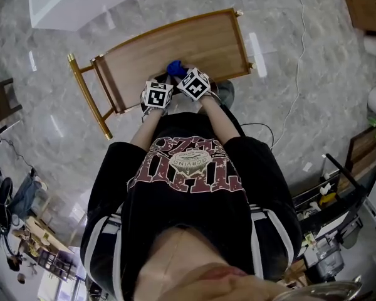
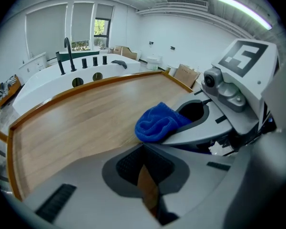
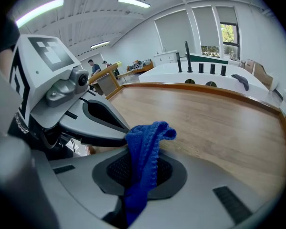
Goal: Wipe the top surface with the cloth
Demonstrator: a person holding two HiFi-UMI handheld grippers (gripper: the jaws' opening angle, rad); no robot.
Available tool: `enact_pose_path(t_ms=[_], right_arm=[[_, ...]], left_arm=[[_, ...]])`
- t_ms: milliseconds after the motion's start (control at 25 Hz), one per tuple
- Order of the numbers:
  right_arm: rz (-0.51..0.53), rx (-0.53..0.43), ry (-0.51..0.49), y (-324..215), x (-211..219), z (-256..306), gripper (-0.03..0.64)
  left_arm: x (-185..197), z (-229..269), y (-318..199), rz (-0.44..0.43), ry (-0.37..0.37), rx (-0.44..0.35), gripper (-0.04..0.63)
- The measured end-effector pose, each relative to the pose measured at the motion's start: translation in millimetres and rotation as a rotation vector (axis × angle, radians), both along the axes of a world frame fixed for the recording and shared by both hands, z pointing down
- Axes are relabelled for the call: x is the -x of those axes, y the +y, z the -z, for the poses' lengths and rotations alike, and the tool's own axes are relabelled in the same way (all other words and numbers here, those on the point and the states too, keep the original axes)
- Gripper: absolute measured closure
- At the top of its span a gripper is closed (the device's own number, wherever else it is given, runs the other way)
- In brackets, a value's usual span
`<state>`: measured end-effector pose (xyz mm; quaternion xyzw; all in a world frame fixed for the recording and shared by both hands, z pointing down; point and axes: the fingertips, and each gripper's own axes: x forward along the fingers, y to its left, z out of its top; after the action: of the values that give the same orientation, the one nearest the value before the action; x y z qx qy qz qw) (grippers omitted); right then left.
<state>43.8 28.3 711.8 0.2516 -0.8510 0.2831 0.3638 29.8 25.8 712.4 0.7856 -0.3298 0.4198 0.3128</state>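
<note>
At the near edge of the wooden tabletop [image 1: 175,46], the right gripper [image 3: 142,161] has its jaws closed on the blue cloth [image 3: 144,140]. It pinches a fold low down, so a loose tuft stands up past the jaw tips and can meet the wood first. That hold looks meant to drag the fabric across the surface rather than carry it. Just beside it, on the person's left, the left gripper [image 2: 144,149] has its jaws drawn together on nothing; only a sliver of wood shows beneath them. It seems parked close as a spare, clear of the cloth's path. From the head view both grippers sit side by side over the tabletop's near edge, the cloth poking out ahead of them toward the middle of the board. The rest of the tabletop lies bare out to its raised wooden rim [image 2: 86,86], which would keep a stroke from running off the far side. Judging by this, wiping is at or near its start, with nearly the whole board ahead.
</note>
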Motion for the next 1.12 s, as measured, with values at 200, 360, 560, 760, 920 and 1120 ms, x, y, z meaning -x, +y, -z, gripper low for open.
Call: enact_pose_path(t_ms=[200, 360, 560, 760, 920, 1120], right_arm=[[-0.036, 0.003, 0.004, -3, -13, -2, 0.557], [-0.074, 0.003, 0.009, -7, -27, 0, 0.558], [-0.128, 0.006, 0.014, -6, -45, -3, 0.557], [-0.157, -0.001, 0.022, -6, -59, -2, 0.557], [-0.181, -0.006, 0.031, -6, -70, -2, 0.557], [-0.206, -0.011, 0.05, -7, -84, -2, 0.558]], left_arm=[[-11, -4, -1, -0.056, -0.002, -0.001, 0.549], [-22, -4, -3, -0.086, -0.002, -0.003, 0.549], [-41, -6, -2, -0.141, 0.002, -0.003, 0.549], [-57, -5, 2, -0.186, 0.01, -0.001, 0.549], [-66, -7, 4, -0.206, 0.018, 0.004, 0.549], [-79, -9, 9, -0.251, 0.025, -0.005, 0.549]])
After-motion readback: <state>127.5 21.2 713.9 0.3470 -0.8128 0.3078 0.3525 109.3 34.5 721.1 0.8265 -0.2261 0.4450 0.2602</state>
